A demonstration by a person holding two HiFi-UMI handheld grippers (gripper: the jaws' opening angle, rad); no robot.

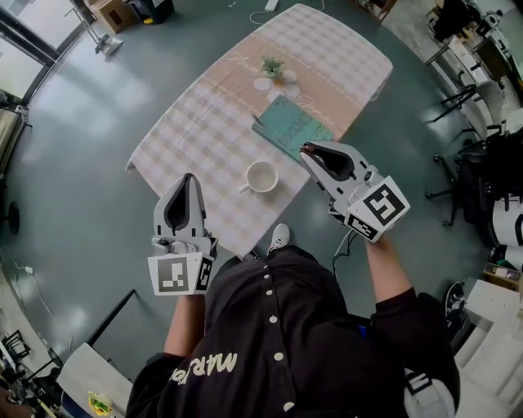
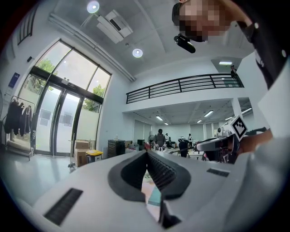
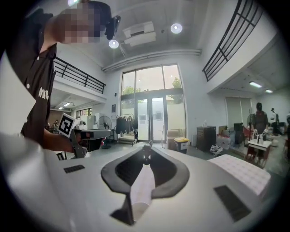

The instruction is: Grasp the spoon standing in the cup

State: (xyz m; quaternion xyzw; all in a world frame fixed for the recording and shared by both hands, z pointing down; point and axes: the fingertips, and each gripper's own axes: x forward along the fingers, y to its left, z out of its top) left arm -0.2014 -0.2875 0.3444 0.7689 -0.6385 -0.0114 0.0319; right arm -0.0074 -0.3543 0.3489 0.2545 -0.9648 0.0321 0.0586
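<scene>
A white cup (image 1: 262, 176) stands on the checked tablecloth (image 1: 204, 122) near its front edge, and it looks empty from above. My right gripper (image 1: 306, 148) is held above the table to the cup's right, over the corner of a teal book. Its jaws are nearly together in the right gripper view, with a small dark piece, apparently the spoon (image 3: 146, 157), pinched at my right gripper (image 3: 147, 152) tips. The rest of the spoon is hidden. My left gripper (image 1: 187, 178) hovers off the table's front edge, left of the cup. It points level, and in its own view my left gripper (image 2: 147, 153) has its tips together with nothing between them.
A teal book (image 1: 292, 124) lies behind the cup and a small flower ornament (image 1: 274, 69) sits further back. Office chairs and desks (image 1: 474, 98) crowd the right side. Grey floor surrounds the table, and cardboard boxes (image 1: 114, 12) stand far off.
</scene>
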